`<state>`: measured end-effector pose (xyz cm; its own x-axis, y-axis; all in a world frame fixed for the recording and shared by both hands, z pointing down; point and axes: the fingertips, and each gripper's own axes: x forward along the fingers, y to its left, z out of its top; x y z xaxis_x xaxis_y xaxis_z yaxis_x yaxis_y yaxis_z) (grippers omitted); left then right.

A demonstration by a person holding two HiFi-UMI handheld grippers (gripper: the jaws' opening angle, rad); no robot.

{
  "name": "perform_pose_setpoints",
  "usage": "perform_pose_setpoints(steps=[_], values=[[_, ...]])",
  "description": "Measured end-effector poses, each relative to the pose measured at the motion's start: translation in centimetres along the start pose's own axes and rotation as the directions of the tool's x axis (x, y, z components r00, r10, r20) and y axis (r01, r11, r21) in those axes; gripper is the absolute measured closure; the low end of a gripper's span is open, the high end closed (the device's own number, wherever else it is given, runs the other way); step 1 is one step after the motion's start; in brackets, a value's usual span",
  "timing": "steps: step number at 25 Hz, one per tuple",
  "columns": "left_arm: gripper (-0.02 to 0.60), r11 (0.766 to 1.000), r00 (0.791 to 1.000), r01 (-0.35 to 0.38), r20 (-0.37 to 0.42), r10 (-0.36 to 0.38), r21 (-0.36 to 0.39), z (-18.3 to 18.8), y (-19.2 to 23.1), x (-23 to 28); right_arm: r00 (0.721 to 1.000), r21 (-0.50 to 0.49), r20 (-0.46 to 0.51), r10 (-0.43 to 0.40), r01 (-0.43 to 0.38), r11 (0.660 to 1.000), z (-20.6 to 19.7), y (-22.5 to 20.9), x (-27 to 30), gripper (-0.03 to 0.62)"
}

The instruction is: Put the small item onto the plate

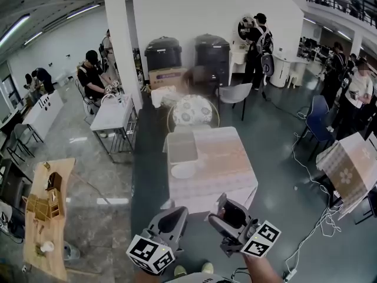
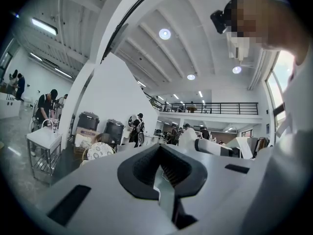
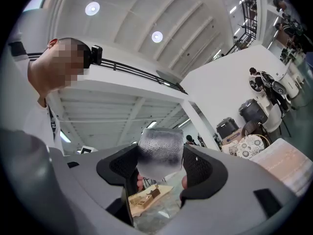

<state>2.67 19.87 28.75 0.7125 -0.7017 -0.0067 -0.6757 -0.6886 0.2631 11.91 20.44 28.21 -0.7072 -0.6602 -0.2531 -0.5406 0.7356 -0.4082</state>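
Observation:
A silvery-grey block, the small item (image 3: 159, 151), sits between the pads of my right gripper (image 3: 159, 168). It spans the gap and touches both pads, so the gripper is shut on it. In the head view that gripper (image 1: 231, 212) is held in the air short of the near edge of the clothed table (image 1: 221, 164). A white plate (image 1: 184, 170) lies on the table's near left part. My left gripper (image 1: 171, 220) hovers beside the right one. In its own view its jaws (image 2: 164, 177) meet with nothing between them. Both grippers tilt upward.
A grey tray (image 1: 181, 147) lies behind the plate. A chair with a patterned cushion (image 1: 192, 109) stands at the table's far side. A wooden bench with small models (image 1: 50, 208) is at the left, another clothed table (image 1: 350, 167) and floor cables (image 1: 321, 217) at the right. People stand around.

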Motion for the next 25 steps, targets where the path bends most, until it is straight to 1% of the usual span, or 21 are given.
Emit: perform_pose_setpoints(steps=[7, 11, 16, 20, 25], values=[[0.575, 0.999, 0.999, -0.036, 0.013, 0.036, -0.004, -0.2, 0.0, 0.2, 1.0, 0.027, 0.025, 0.007, -0.007, 1.0, 0.8, -0.7, -1.8, 0.293], [0.575, 0.998, 0.998, -0.061, 0.019, 0.061, -0.001, 0.0, 0.4, 1.2, 0.999, 0.045, 0.033, 0.003, -0.004, 0.999, 1.9, -2.2, -2.3, 0.293], [0.575, 0.994, 0.994, -0.108, 0.015, 0.108, -0.023, -0.6, 0.8, 2.3, 1.0, 0.067, 0.017, 0.01, -0.011, 0.998, 1.9, -4.1, -3.0, 0.293], [0.575, 0.992, 0.992, -0.126, 0.014, 0.126, -0.015, -0.6, 0.9, 2.9, 1.0, 0.079, 0.009, 0.021, -0.021, 0.997, 1.7, -5.0, -2.6, 0.293], [0.575, 0.99, 0.99, -0.138, 0.014, 0.138, -0.01, -0.7, 2.5, 3.6, 1.0, 0.086, -0.008, 0.022, -0.021, 0.996, 0.9, -6.2, -0.9, 0.293]])
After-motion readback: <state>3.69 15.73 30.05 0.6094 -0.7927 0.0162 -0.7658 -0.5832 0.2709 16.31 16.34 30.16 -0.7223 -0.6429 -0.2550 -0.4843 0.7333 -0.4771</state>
